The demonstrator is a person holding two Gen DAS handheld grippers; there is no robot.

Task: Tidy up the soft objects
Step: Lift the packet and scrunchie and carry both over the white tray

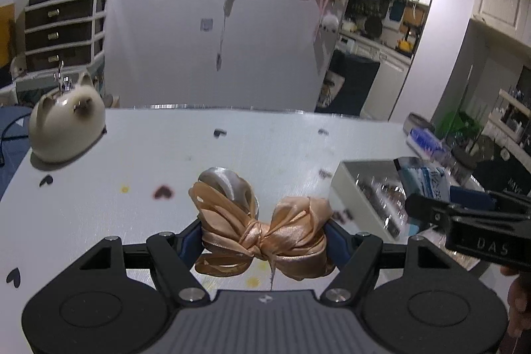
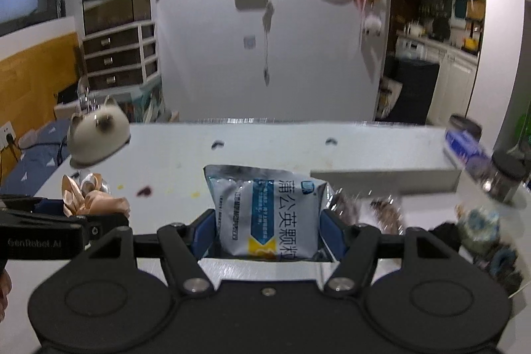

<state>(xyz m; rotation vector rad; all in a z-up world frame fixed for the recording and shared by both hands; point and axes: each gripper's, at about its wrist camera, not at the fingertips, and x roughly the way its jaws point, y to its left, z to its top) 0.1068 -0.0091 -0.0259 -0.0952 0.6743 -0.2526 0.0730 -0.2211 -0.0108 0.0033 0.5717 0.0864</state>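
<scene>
A peach satin ribbon bow (image 1: pixel 262 231) sits between the blue pads of my left gripper (image 1: pixel 264 239), which is shut on it above the white table (image 1: pixel 166 155). From the right wrist view the same bow (image 2: pixel 93 198) shows at the left with the left gripper (image 2: pixel 56 214) around it. My right gripper (image 2: pixel 267 236) is shut on a silver and blue foil sachet (image 2: pixel 265 214) with printed characters, held upright. In the left wrist view the right gripper (image 1: pixel 428 204) and the sachet (image 1: pixel 428 181) appear at the right edge.
A cream cat-shaped container (image 1: pixel 66 125) stands at the table's back left. A white tray (image 1: pixel 365 188) with small wrapped items lies on the right, with a dark-lidded jar (image 2: pixel 504 178) and a blue box (image 2: pixel 464 148) beyond. A drawer unit (image 1: pixel 63 32) stands behind the table.
</scene>
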